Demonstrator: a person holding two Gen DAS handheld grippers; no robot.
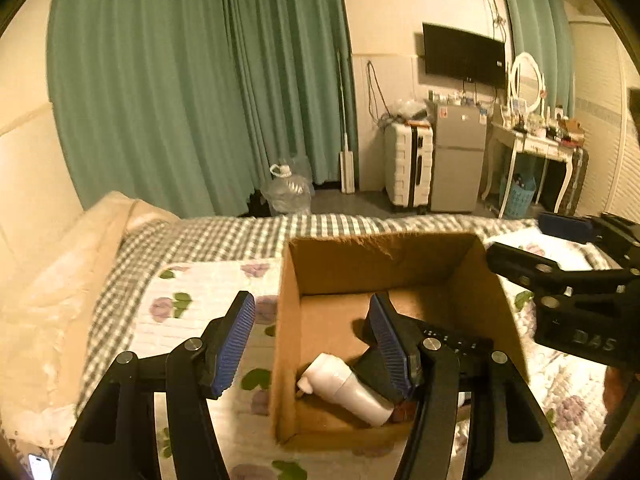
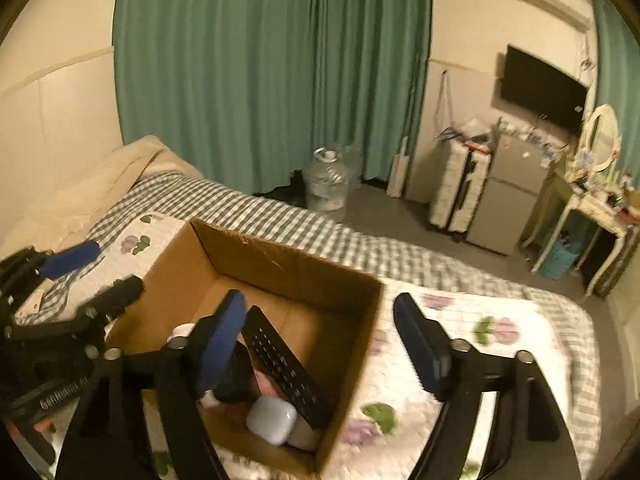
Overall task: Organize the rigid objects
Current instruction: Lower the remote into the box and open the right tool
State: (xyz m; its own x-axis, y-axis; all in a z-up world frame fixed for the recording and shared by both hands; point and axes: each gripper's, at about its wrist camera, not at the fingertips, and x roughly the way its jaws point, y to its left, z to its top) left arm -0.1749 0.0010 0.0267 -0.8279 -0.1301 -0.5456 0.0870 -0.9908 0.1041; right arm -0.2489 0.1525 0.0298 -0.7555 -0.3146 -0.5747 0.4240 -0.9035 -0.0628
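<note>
Both grippers are spread and hold nothing: the left gripper [image 1: 314, 344] straddles the near-left wall of the cardboard box [image 1: 384, 258], the right gripper [image 2: 320, 340] its right wall. Inside lie a white bottle [image 1: 346, 388], a remote control [image 2: 286, 364] and a small white case [image 2: 272, 418]. I think the packing is near its end; lift both straight up, so no finger catches a wall and tips the box on the soft bed [image 2: 480, 312].

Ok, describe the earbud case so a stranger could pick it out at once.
Find the bed with the floral quilt; an open cardboard box sits on it. Look in the box's near corner, beside the long black remote. The earbud case is the small, smooth, rounded pale pebble there, unlike the flat dark remote and the longer white bottle.
</note>
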